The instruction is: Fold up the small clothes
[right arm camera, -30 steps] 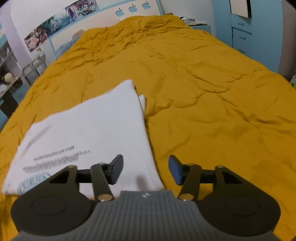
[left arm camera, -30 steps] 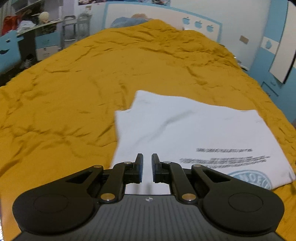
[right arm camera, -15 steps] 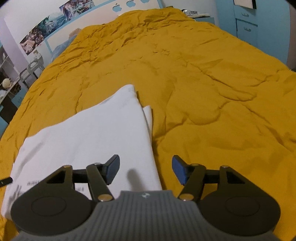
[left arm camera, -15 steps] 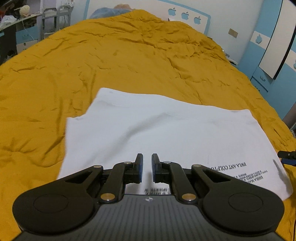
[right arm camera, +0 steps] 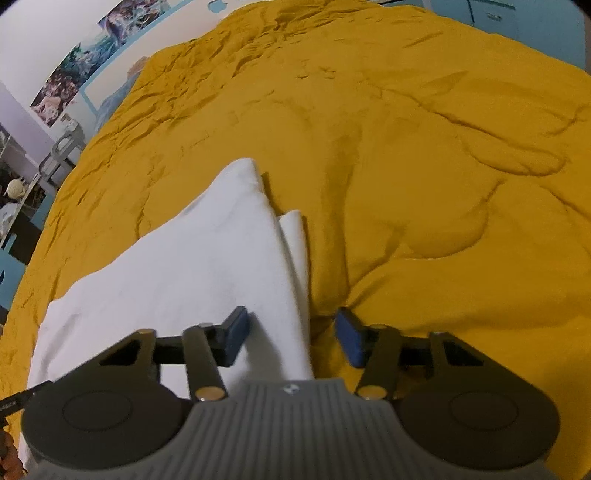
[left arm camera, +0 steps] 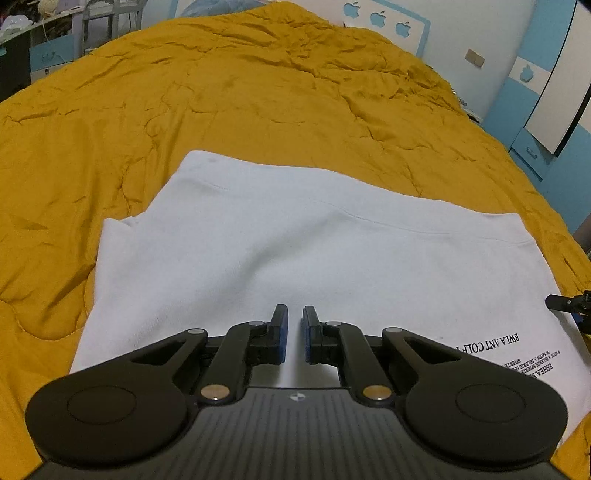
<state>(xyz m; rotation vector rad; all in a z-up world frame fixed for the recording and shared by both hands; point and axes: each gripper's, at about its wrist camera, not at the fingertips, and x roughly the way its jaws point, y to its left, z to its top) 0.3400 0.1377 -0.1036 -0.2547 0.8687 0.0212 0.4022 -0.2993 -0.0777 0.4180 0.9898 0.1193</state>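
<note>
A white T-shirt (left arm camera: 295, 254) with black print lies folded flat on the orange bedspread (left arm camera: 221, 92). My left gripper (left arm camera: 293, 332) hovers low over its near edge with the jaws almost shut and nothing between them. In the right wrist view the shirt (right arm camera: 184, 266) fills the lower left, with a folded sleeve layer sticking out at its right edge. My right gripper (right arm camera: 291, 336) is open and straddles that right edge just above the cloth. A tip of the right gripper (left arm camera: 565, 304) shows at the far right of the left wrist view.
The orange bedspread (right arm camera: 406, 147) stretches far beyond the shirt on all sides. A blue and white headboard wall (left arm camera: 388, 26) stands at the back, a blue cabinet (left arm camera: 546, 122) at the right, a desk with clutter (left arm camera: 33, 48) at the left.
Both grippers have moved closer to the shirt and lower. The left gripper has shifted right over the shirt's near edge. The right gripper has closed in on the right edge, still open.
</note>
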